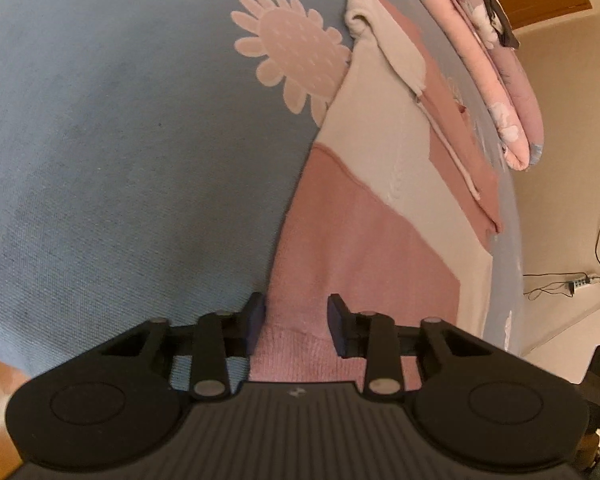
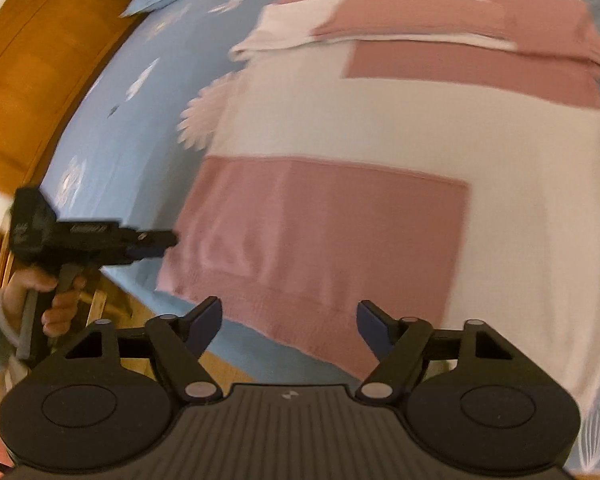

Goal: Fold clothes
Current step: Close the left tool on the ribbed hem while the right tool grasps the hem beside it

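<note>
The pink-and-cream colour-block knitted sweater [image 1: 364,216] is lying flat on the blue flower-print bedsheet [image 1: 100,140], sleeves already folded across its upper body. The left gripper [image 1: 296,322] is straddling the sweater's ribbed hem corner, jaws narrow, pads not visibly pressing the knit; probably positioning for a pinch. The right gripper [image 2: 290,326] is hovering wide over the same hem, holding nothing. Only the right wrist view is showing the person's hand [image 2: 48,300] and the wooden bed frame [image 2: 32,80] beyond the sweater.

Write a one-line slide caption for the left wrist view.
Left gripper straddles the pink hem of a pink-and-cream sweater on a blue bedsheet.
</note>
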The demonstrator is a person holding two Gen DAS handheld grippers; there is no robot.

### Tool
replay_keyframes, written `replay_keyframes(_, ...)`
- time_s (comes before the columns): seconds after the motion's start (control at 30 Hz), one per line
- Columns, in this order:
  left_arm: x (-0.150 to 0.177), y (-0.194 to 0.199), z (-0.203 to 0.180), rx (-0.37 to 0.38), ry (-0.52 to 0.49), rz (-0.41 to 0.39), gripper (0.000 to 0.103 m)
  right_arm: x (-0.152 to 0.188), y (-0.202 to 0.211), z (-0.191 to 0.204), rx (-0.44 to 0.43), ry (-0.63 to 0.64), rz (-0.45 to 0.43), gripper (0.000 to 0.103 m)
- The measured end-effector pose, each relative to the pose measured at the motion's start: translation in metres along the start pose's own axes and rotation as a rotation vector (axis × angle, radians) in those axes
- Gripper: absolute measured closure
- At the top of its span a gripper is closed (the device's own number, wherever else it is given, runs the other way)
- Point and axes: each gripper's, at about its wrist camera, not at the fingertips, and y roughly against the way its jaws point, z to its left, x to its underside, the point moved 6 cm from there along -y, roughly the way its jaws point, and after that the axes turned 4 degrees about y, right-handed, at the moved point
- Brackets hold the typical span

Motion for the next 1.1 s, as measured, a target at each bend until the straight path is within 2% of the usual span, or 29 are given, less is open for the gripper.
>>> replay_keyframes(0.07, -0.001, -0.001, 0.002, -0.027, -0.006, 0.001, 0.095, -0.004, -0.007, 0.012, -0.007, 0.053, 0.016, 0.039)
replay_keyframes(0.33, -0.001, 0.007, -0.007, -0.013, 0.014, 0.003, 0.098, -0.017, -0.035, 0.067, 0.049, 0.341, 0.008, 0.042)
replay_keyframes(0.6, -0.004, 0.009, -0.019, 0.078, 0.058, 0.008, 0.098, -0.013, -0.083, 0.12, 0.078, 0.624, -0.006, 0.04)
replay_keyframes(0.73, -0.008, 0.003, -0.027, 0.11, 0.054, 0.009, 0.098, -0.007, -0.1, 0.14, 0.1, 0.702, -0.016, 0.032)
replay_keyframes(0.83, -0.009, 0.0, -0.033, 0.125, 0.042, 0.013, 0.098, -0.008, -0.111, 0.146, 0.171, 0.714, -0.045, 0.034)
replay_keyframes(0.9, -0.009, 0.0, -0.034, 0.123, 0.04, 0.012, 0.098, -0.008, -0.119, 0.145, 0.211, 0.735, -0.026, 0.068)
replay_keyframes(0.93, -0.009, 0.0, -0.034, 0.127, 0.038, 0.018, 0.098, -0.008, -0.124, 0.144, 0.234, 0.748, -0.003, 0.092)
replay_keyframes(0.97, -0.009, 0.002, -0.034, 0.118, 0.028, 0.016, 0.098, -0.009, -0.124, 0.142, 0.244, 0.746, 0.003, 0.093)
replay_keyframes(1.03, -0.01, 0.006, -0.034, 0.097, 0.006, 0.01, 0.092, -0.017, -0.117, 0.138, 0.196, 0.682, 0.001, 0.093)
replay_keyframes(1.07, -0.011, 0.009, -0.033, 0.091, 0.001, 0.006, 0.081, -0.022, -0.113, 0.135, 0.18, 0.645, 0.006, 0.093)
replay_keyframes(1.1, -0.012, 0.015, -0.033, 0.077, -0.013, -0.009, 0.065, -0.026, -0.111, 0.132, 0.166, 0.621, 0.007, 0.093)
